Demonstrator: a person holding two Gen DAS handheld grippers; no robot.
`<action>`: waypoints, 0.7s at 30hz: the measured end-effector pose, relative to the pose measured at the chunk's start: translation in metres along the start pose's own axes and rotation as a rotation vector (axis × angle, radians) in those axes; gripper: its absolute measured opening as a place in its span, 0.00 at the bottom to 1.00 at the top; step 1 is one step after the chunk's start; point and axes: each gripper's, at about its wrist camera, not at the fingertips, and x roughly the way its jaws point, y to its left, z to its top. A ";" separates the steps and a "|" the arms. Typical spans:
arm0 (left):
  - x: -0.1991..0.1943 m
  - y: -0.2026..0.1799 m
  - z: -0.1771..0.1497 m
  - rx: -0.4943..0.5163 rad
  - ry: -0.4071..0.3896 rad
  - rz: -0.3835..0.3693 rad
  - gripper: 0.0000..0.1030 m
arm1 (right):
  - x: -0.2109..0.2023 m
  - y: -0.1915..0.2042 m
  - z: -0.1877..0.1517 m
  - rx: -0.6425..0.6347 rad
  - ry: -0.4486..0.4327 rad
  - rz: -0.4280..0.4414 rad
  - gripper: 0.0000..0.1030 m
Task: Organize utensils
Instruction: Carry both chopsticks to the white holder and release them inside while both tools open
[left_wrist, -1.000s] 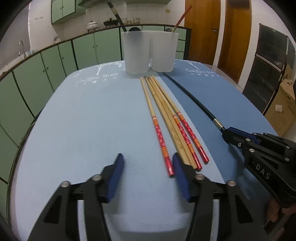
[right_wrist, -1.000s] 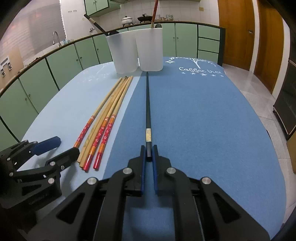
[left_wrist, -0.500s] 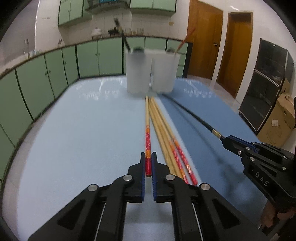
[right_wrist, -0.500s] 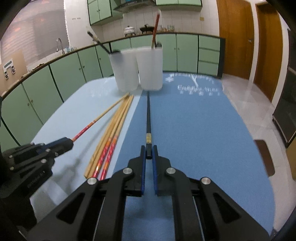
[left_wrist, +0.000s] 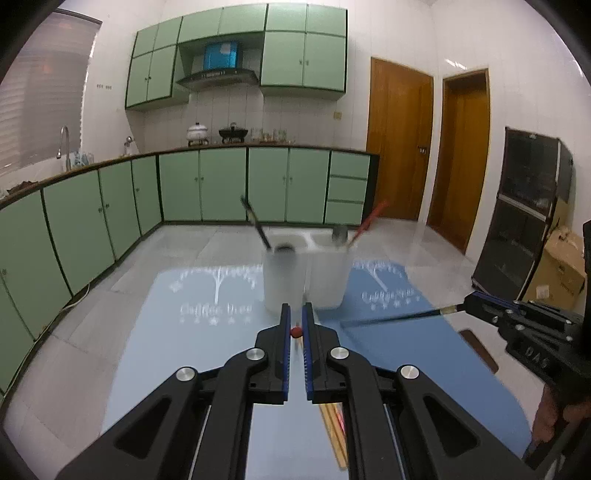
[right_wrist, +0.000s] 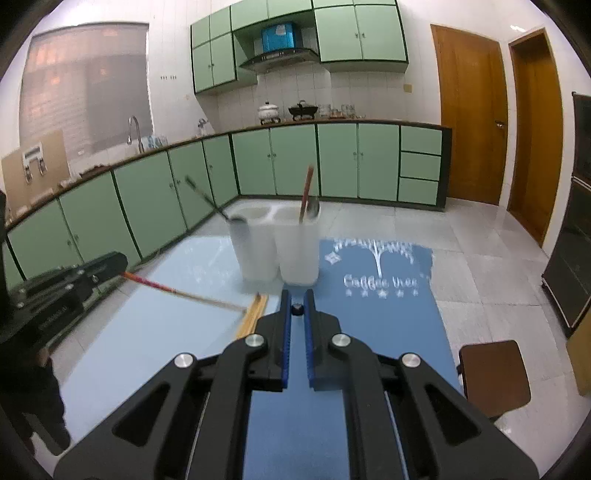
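The left hand-held gripper (left_wrist: 295, 325) was clamped on the butt of a red-ended chopstick (right_wrist: 177, 291), lifted clear of the surface (left_wrist: 177, 354) so its far tip could swing toward the holder. The right hand-held gripper (right_wrist: 296, 308) pinched the end of a black chopstick (left_wrist: 399, 317) the same way, raised and aimed ahead. Beyond both stood the white two-cup holder (right_wrist: 277, 251), one stick already in each cup. The remaining wooden chopsticks (right_wrist: 253, 315) lay bundled just before it, presumably awaiting their turn.

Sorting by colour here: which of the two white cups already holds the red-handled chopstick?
The right-hand cup, the one over the darker blue mat; a red chopstick stands in it. The left-hand cup holds a black one instead.
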 end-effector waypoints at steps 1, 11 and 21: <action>0.000 0.000 0.004 0.002 -0.005 -0.002 0.06 | -0.002 -0.002 0.007 0.003 -0.005 0.005 0.06; 0.013 0.001 0.044 0.046 -0.026 -0.050 0.06 | 0.013 -0.016 0.071 -0.011 0.066 0.097 0.06; 0.002 -0.002 0.084 0.067 -0.102 -0.102 0.06 | 0.003 -0.014 0.132 -0.044 0.027 0.199 0.06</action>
